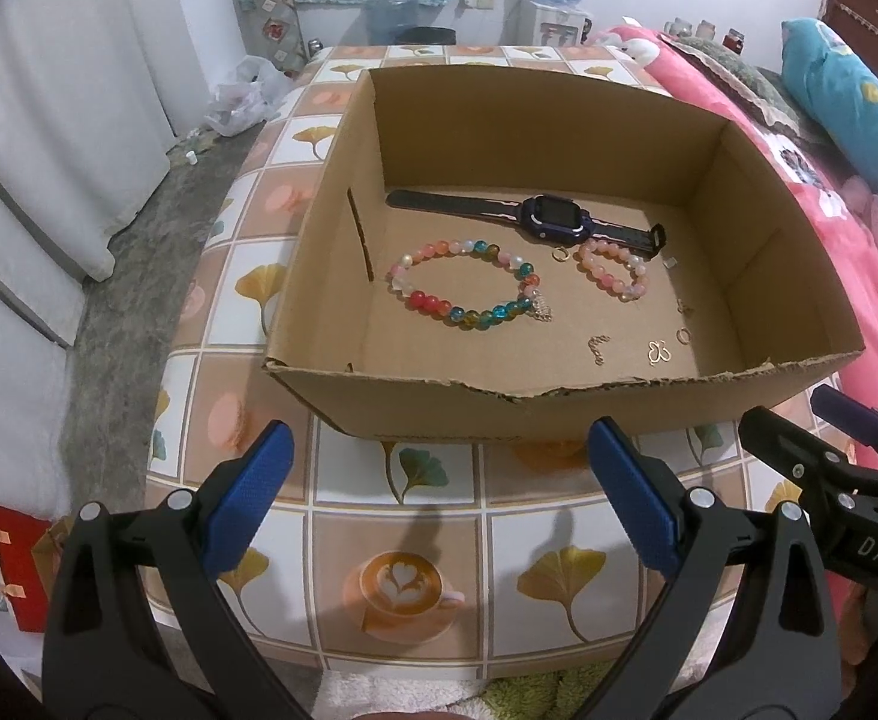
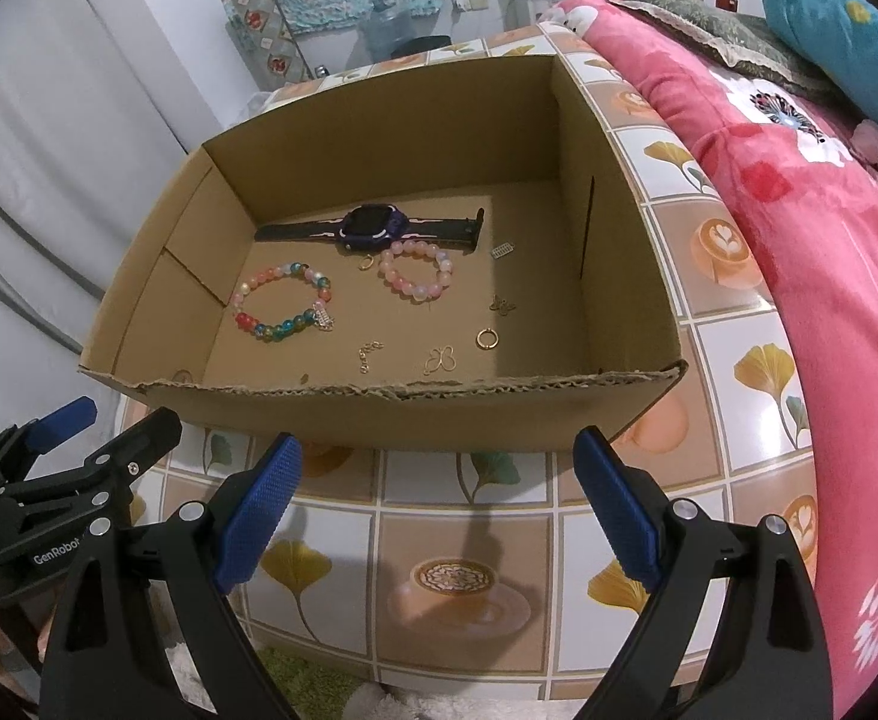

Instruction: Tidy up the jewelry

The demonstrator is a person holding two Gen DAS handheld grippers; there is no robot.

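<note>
An open cardboard box (image 1: 415,402) (image 2: 379,414) stands on the patterned table. Inside lie a purple smartwatch (image 1: 553,217) (image 2: 373,225), a multicoloured bead bracelet (image 1: 463,291) (image 2: 283,300), a pink bead bracelet (image 1: 613,269) (image 2: 415,273), a gold ring (image 2: 487,338) (image 1: 683,335), a butterfly charm (image 2: 439,362) (image 1: 658,353), a short chain (image 2: 369,356) (image 1: 598,349) and other small gold pieces. My left gripper (image 1: 442,456) is open and empty, just in front of the box's near wall. My right gripper (image 2: 439,468) is open and empty, beside it at the same wall.
The table (image 1: 415,516) has a tile cloth with leaves and coffee cups. A pink blanket (image 2: 799,240) covers a bed on the right, with a blue pillow (image 1: 847,102). White curtains (image 1: 37,120) hang on the left. Water jugs (image 1: 391,9) stand beyond the table.
</note>
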